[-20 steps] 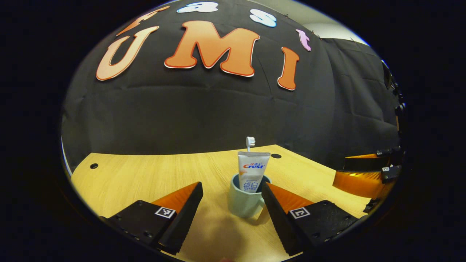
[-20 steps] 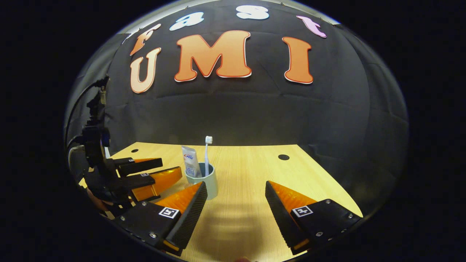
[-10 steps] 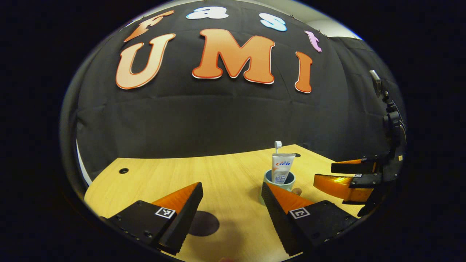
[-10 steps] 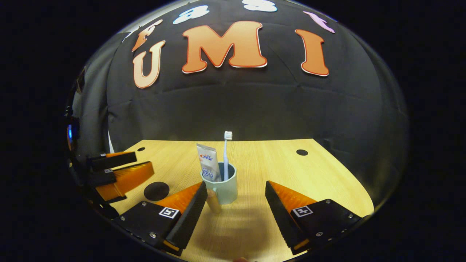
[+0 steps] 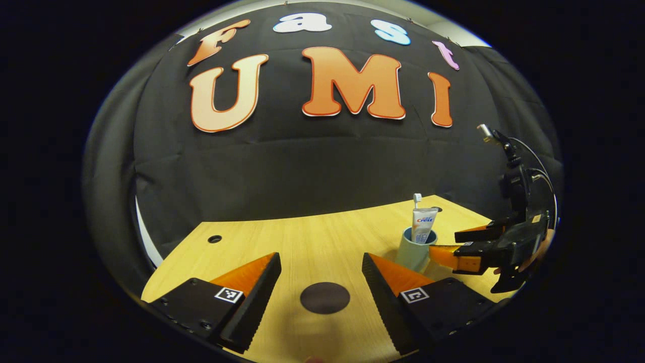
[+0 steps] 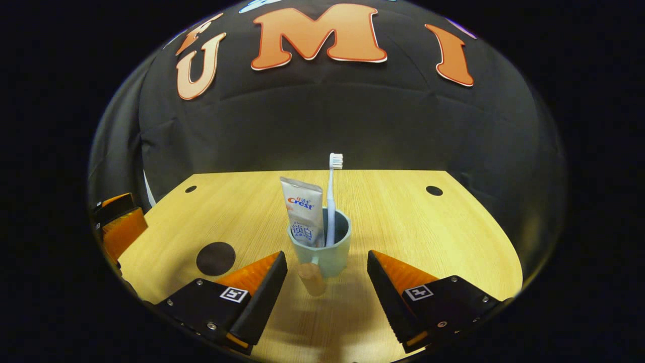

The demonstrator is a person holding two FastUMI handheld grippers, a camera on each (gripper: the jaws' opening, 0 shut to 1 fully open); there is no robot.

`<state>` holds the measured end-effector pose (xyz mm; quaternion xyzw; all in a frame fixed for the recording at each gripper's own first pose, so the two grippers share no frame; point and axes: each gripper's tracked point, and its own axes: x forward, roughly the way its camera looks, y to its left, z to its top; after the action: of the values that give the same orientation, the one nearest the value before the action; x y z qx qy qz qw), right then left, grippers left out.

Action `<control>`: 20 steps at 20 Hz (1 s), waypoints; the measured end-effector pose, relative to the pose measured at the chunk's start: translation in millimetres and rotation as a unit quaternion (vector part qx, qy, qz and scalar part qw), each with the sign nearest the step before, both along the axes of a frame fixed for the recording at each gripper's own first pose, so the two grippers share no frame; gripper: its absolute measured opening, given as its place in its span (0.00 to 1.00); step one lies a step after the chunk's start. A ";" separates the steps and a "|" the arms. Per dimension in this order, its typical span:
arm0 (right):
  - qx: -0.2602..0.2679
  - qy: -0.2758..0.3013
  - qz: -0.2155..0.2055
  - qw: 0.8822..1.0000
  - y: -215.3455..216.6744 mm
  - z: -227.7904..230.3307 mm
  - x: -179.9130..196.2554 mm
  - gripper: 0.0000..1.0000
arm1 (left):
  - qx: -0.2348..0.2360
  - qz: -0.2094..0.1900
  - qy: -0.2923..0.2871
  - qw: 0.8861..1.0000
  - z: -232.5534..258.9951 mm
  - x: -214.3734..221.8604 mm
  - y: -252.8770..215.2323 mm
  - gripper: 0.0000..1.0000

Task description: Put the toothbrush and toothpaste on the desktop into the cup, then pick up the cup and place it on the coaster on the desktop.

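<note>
A: Start at the jaws. How does the right gripper (image 6: 327, 267) stand?

B: Its jaws are spread wide and pinch nothing. The cup (image 6: 322, 249) sits on the desktop (image 6: 428, 232) between the two fingers, just ahead of their tips, with its handle turned toward the camera. Neither finger touches it.

A: And what is inside the cup?

B: The toothpaste (image 6: 304, 210) leans to the left in it, and the toothbrush (image 6: 332, 196) stands nearly upright beside it, bristles at the top.

A: The left gripper (image 5: 321, 264)?

B: Also spread, holding nothing. The dark round coaster (image 5: 325, 297) lies flat on the wood between its fingers, close in front of the camera.

A: Where is the cup from that side?

B: Off to the right, beyond the right-hand finger, well apart from the coaster. The other gripper shows there too, its fingers near the cup.

A: Anything farther out?

B: In the right gripper view the coaster lies to the left of the cup. Small dark holes mark the far corners of the desktop.
</note>
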<state>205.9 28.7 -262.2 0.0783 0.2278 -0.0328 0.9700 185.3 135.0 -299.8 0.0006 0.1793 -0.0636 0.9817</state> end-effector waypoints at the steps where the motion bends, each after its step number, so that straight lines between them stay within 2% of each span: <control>1: -0.002 0.012 -0.001 1.000 0.7 -4.4 3.3 0.97 | 0.006 0.003 0.000 1.000 2.8 -3.1 5.0 0.97; 11: -0.001 0.144 0.001 0.990 13.8 -33.1 11.5 0.93 | 0.033 0.003 0.015 0.999 26.2 -13.6 33.0 0.96; 17: 0.020 0.225 -0.007 0.974 12.8 -48.7 4.0 0.72 | 0.045 0.005 0.021 0.999 29.1 -12.9 40.3 0.97; 18: 0.031 0.232 -0.013 0.972 14.3 -51.3 4.6 0.63 | 0.046 0.006 0.021 0.999 30.4 -13.1 41.5 0.97; 19: 0.040 0.237 -0.020 0.970 14.6 -53.5 6.0 0.63 | 0.046 0.007 0.023 0.999 29.7 -14.4 41.9 0.97; 20: 0.047 0.241 -0.025 0.969 15.2 -53.5 8.0 0.52 | 0.046 0.007 0.025 0.999 28.7 -14.8 41.6 0.97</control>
<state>213.9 43.9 -315.8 0.1196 0.4542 -0.0639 0.8805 170.4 176.6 -271.1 0.0433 0.2066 -0.0479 0.9763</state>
